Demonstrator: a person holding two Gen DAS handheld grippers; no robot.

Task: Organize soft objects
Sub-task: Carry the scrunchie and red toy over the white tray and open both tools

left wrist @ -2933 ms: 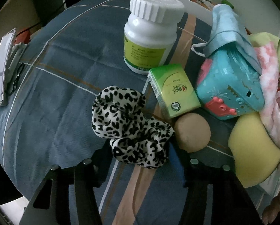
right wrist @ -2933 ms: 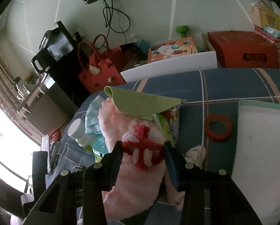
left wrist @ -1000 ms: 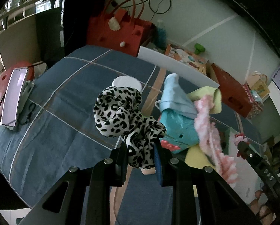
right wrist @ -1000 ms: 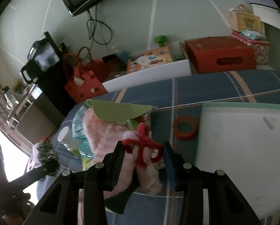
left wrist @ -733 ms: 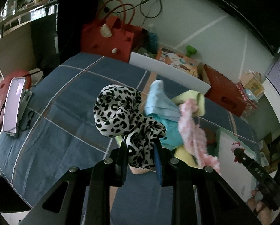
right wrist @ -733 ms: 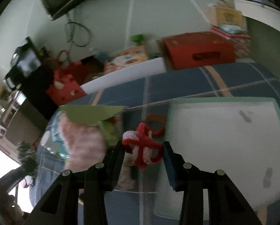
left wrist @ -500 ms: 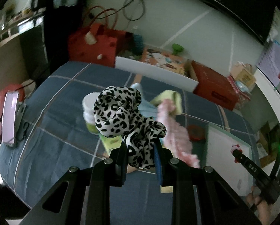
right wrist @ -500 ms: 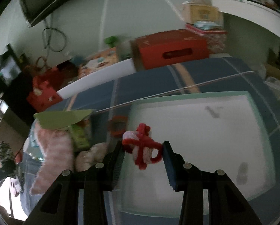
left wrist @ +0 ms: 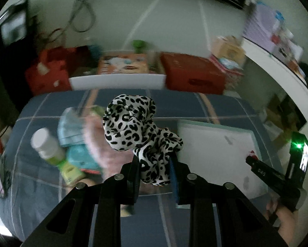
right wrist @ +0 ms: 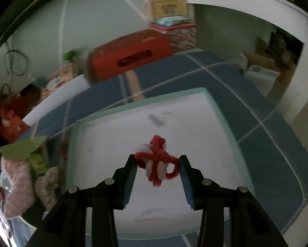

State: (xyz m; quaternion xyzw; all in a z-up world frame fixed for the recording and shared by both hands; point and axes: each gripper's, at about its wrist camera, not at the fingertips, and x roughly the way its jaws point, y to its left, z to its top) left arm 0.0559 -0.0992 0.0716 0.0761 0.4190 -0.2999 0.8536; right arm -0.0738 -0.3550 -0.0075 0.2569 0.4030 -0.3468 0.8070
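A white-capped bottle (left wrist: 47, 147) lies at the left of the frame, a red box (right wrist: 131, 55) sits upper centre, and an orange ring (right wrist: 63, 148) rests at the left.

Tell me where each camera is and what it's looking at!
Left wrist: sits on the left hand-held gripper, looking down at the leopard-print scrunchie it holds; the person's right hand shows.
Right wrist: sits on the right hand-held gripper, holding a red-and-white yarn bundle above the white tray.
Both see the tray and blue plaid tablecloth.
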